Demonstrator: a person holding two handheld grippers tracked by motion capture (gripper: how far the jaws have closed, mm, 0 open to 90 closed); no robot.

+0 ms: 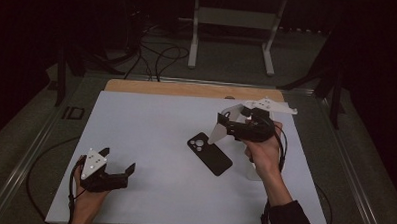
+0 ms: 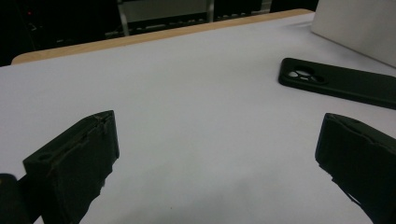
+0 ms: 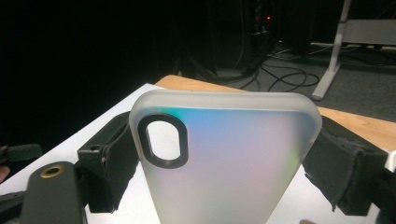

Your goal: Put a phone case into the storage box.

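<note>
The right gripper (image 1: 221,125) pinches a frosted translucent phone case (image 3: 224,158) across its width, lifted above the white surface (image 1: 150,135). The black phone case (image 1: 209,153) lies flat just below and left of it, long axis diagonal. The left gripper (image 1: 117,161) rests spread and empty, farther off. The right gripper view reveals the held case's camera cutout (image 3: 163,140).

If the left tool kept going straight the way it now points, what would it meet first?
Probably nothing: ahead of the open left tool lies bare white table. The black phone case sits off to its right, likely just outside that line.
</note>
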